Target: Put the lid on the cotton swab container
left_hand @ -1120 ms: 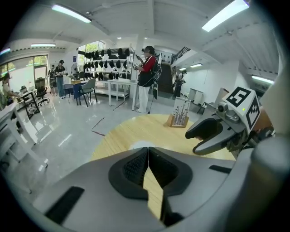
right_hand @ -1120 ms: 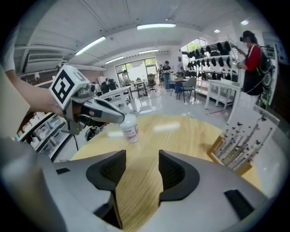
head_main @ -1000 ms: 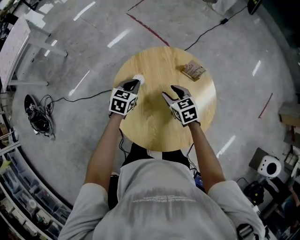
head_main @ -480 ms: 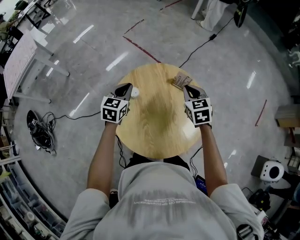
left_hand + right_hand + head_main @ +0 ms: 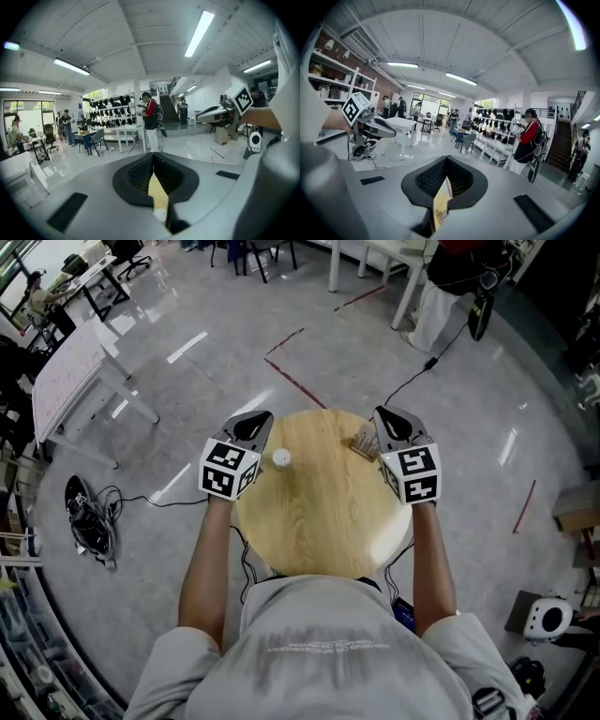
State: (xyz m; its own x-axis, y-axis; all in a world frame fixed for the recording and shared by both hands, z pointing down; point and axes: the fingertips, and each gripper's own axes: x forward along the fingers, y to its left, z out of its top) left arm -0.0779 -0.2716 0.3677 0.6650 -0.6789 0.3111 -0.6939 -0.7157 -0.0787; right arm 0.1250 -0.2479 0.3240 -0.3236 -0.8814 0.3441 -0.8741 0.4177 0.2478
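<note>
The grey short-sleeved T-shirt (image 5: 328, 643) bears faint lettering. The left gripper (image 5: 257, 420) and right gripper (image 5: 390, 416) have grey shells, with black-and-white marker cubes behind the jaws.

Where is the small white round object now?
In the head view, the white object lies left of centre on the wooden table, close beside the left tool.

No legible writing in any view.
A line of print runs across the back of the grey shirt (image 5: 328, 645), too blurred to read. The brown packet (image 5: 364, 442) on the tabletop (image 5: 319, 531) carries print too small to make out. The left cube (image 5: 228, 470) and right cube (image 5: 413, 474) bear only black-and-white square patterns, without letters or numbers.
</note>
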